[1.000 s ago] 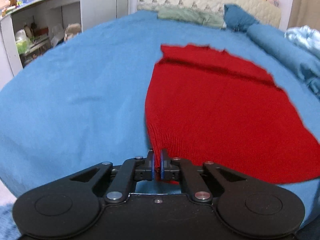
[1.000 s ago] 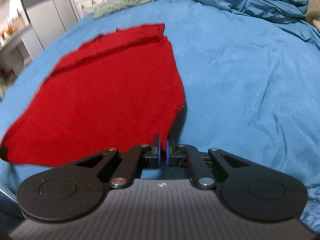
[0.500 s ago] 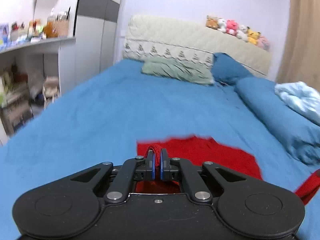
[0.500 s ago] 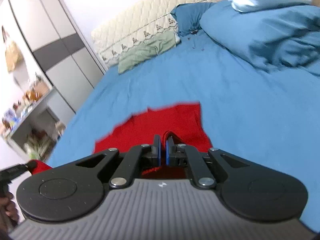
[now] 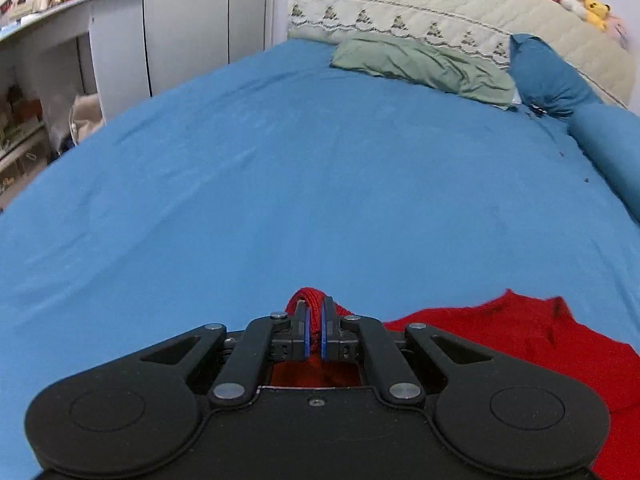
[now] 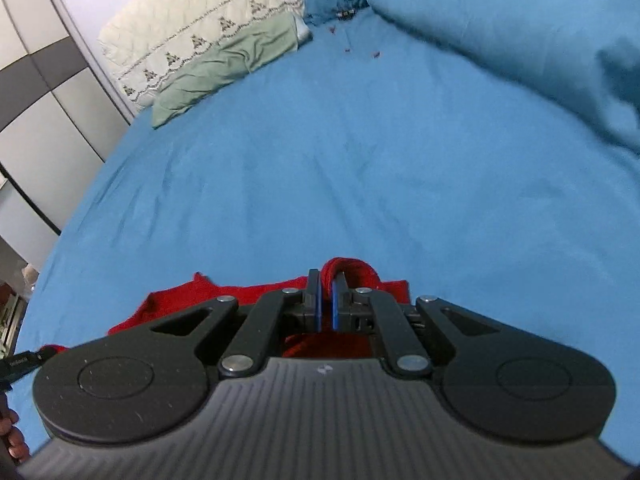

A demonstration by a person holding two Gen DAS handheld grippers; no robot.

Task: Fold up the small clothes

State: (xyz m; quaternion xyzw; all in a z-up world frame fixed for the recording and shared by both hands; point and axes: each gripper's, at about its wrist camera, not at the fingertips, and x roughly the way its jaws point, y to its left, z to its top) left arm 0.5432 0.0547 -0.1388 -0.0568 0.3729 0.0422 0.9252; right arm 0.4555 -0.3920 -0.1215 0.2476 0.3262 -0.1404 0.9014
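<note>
A red knit garment (image 5: 500, 344) is pinched at two spots along one edge, one by each hand-held gripper, above a bed covered in a blue sheet (image 5: 320, 184). The left gripper (image 5: 314, 334) is clamped narrowly on a bunched loop of red knit that pokes up between its blue pads. The right gripper (image 6: 326, 306) is clamped in the same way on a second bunch of the red knit. In both views the rest of the garment is seen lying on the sheet below and beside the grippers, near the foot end of the bed, well apart from the green pillow (image 5: 424, 68) and the cream headboard (image 5: 440, 12) at the head end. Folded blue bedding (image 6: 520, 36) lies along the right edge of the bed.

The step in hand is judged to be a fold in which the held edge is carried over the body of the garment toward the head end. For a clean fold, both grips are best kept firm until the edge is laid down. The two grippers are best kept level and evenly spaced, so that the edge is held taut and lands square. The edge should be lowered flat before it is released. Uneven travel is likely to leave a skewed or wrinkled fold.
</note>
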